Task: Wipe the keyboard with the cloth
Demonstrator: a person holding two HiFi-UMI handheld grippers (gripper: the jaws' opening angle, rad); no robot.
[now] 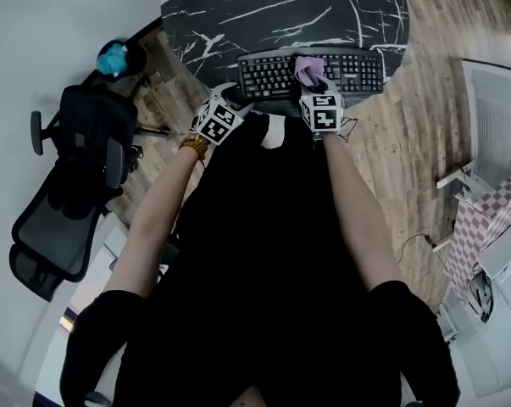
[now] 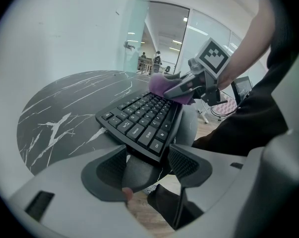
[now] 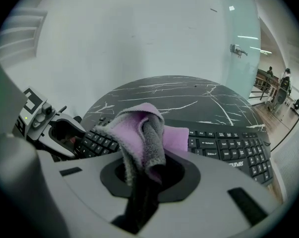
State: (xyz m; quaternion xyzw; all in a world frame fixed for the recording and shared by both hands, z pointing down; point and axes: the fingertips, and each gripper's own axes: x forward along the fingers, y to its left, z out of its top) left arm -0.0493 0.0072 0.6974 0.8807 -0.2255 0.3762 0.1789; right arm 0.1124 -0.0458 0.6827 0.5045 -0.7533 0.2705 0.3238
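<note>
Marbled surface (image 1: 238, 7) bears the keyboard (image 1: 272, 73); right tongs (image 3: 148, 175) clamp the purple cloth (image 3: 139, 133) on it, left tongs (image 2: 148, 165) gape at its corner.

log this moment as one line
right gripper: shut on purple terry cloth, over black plastic keyboard | left gripper: open at keyboard corner

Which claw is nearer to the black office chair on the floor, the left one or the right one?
Left. The left claw is at the keyboard's end on the chair's side; the right claw, shut on the cloth, is over the keyboard's middle, farther away.
</note>
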